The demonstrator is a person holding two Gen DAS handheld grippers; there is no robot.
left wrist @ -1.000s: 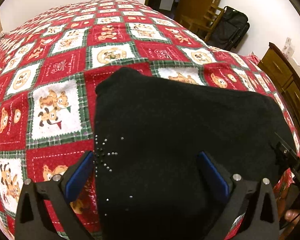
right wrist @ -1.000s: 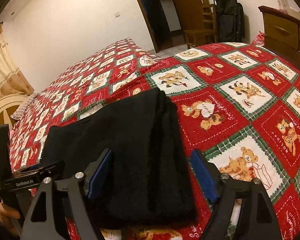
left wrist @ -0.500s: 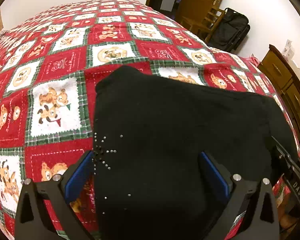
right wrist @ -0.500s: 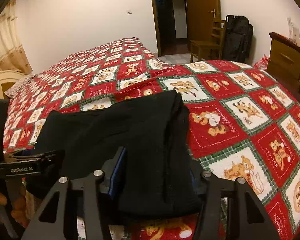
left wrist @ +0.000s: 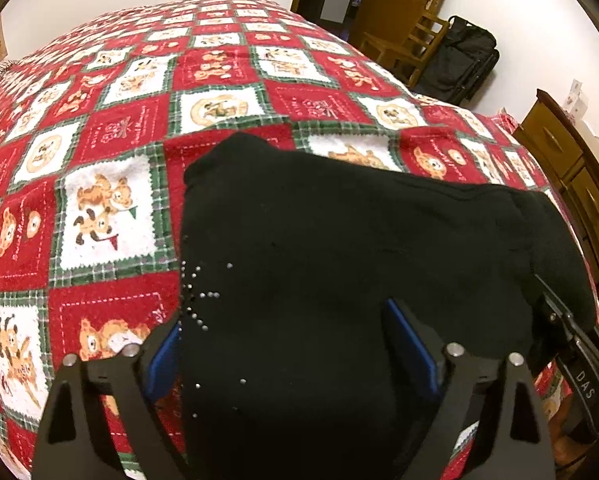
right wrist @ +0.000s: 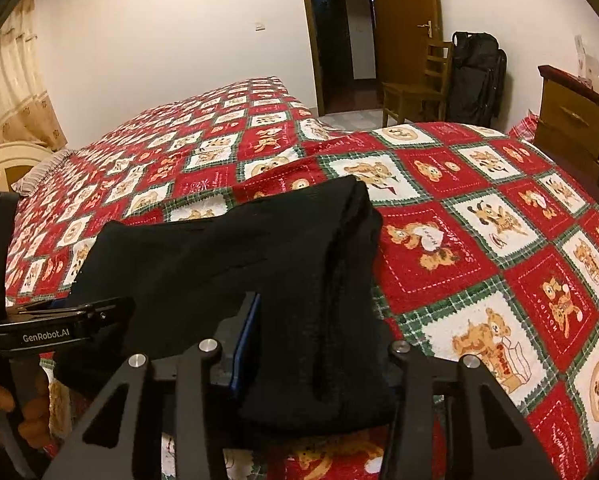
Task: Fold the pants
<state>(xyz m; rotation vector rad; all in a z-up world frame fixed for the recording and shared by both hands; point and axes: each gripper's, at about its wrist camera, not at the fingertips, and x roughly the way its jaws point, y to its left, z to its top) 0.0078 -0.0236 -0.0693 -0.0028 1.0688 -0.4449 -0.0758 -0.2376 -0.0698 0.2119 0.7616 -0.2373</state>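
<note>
Bedroom, teddy-bear quilt [left wrist: 111,216]: black pants [left wrist: 339,248] folded at the near edge.
Nearest, at 6 o'clock, left tongs [left wrist: 291,344] closing, wide, straddling the studded end, seemingly to pinch it; right tongs [right wrist: 319,344] closing on the thick folded edge, pads apparently pressing cloth, likely for a lift. Beyond, chair [right wrist: 415,88] at 1 o'clock.

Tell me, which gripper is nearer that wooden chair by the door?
Right. The right gripper straddles the black pants' chair-side edge, jaws closing; the left gripper works their opposite edge, farther from the wooden chair.
</note>
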